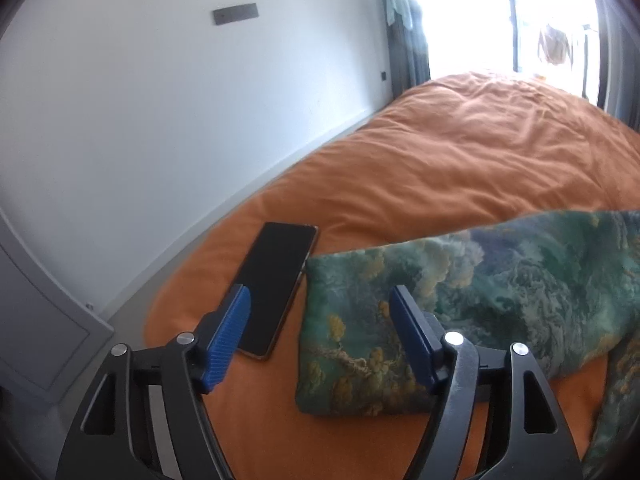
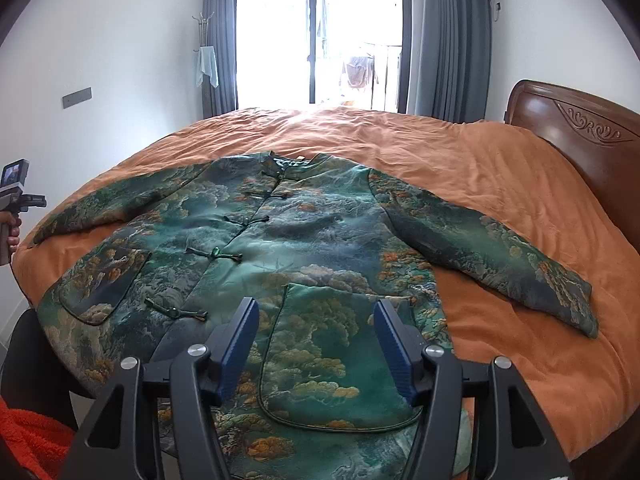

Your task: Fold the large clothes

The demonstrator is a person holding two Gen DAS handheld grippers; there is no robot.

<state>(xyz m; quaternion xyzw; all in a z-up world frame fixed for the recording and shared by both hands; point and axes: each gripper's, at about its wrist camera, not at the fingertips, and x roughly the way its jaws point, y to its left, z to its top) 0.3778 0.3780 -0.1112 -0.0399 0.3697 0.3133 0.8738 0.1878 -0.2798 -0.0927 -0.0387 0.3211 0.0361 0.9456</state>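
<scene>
A green padded jacket [image 2: 304, 240] with a landscape print and knot buttons lies face up on the orange bedcover [image 2: 500, 184], both sleeves spread out. My right gripper [image 2: 316, 306] hovers open over the jacket's lower right pocket [image 2: 332, 344], and nothing sits between its blue pads [image 2: 240, 344]. In the left wrist view, my left gripper [image 1: 320, 294] stands open just above the cuff end of one sleeve [image 1: 360, 320], its pads apart from the cloth. The left gripper's handle [image 2: 16, 200], held by a hand, also shows at the left edge of the right wrist view.
A black phone [image 1: 276, 280] lies on the bedcover [image 1: 460, 160] right beside the sleeve cuff, under my left finger. A wooden headboard [image 2: 576, 124] rises at the right. A white wall [image 1: 160, 120] runs close along the bed's left side. Red fabric [image 2: 32, 436] sits bottom left.
</scene>
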